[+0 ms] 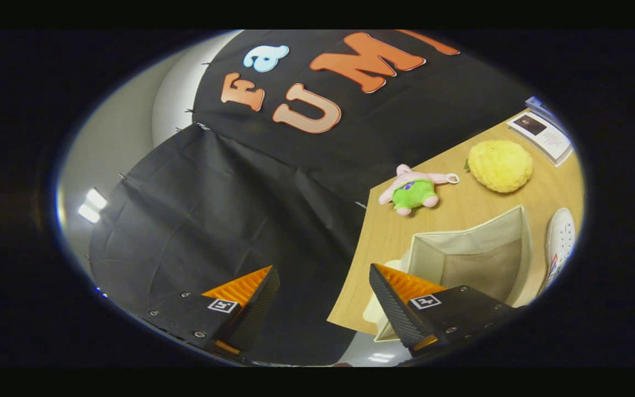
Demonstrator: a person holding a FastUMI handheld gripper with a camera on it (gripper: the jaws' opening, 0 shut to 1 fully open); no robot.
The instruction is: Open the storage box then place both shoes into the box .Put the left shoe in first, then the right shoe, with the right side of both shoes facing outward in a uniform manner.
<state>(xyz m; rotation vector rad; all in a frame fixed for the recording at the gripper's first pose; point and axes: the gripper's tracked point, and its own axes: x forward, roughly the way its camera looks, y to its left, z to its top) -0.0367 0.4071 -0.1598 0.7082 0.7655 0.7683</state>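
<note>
While the gripper (323,295) is held tilted off the near-left corner of the wooden table (461,212), its two fingers stand spread wide with nothing between them, one finger against the black cloth booth wall (213,215) and the other overlapping the near side of the storage box (474,256). The storage box, a beige fabric bin, sits on the table near its front edge; its top is open and the interior that can be seen holds no shoe. A pale flap or lid part lies at the box's near-left side, partly hidden by the finger; its exact form cannot be told. One white shoe (561,242) lies on the table just beside the box's far-right wall, sole and side only partly seen; which shoe of the pair it is cannot be told. Beyond the box, near the table's left edge, lies a pink plush toy with green shorts (414,190). A yellow textured ball-like toy (500,165) rests further along, towards the far edge. A printed leaflet (542,135) lies at the far corner.
</note>
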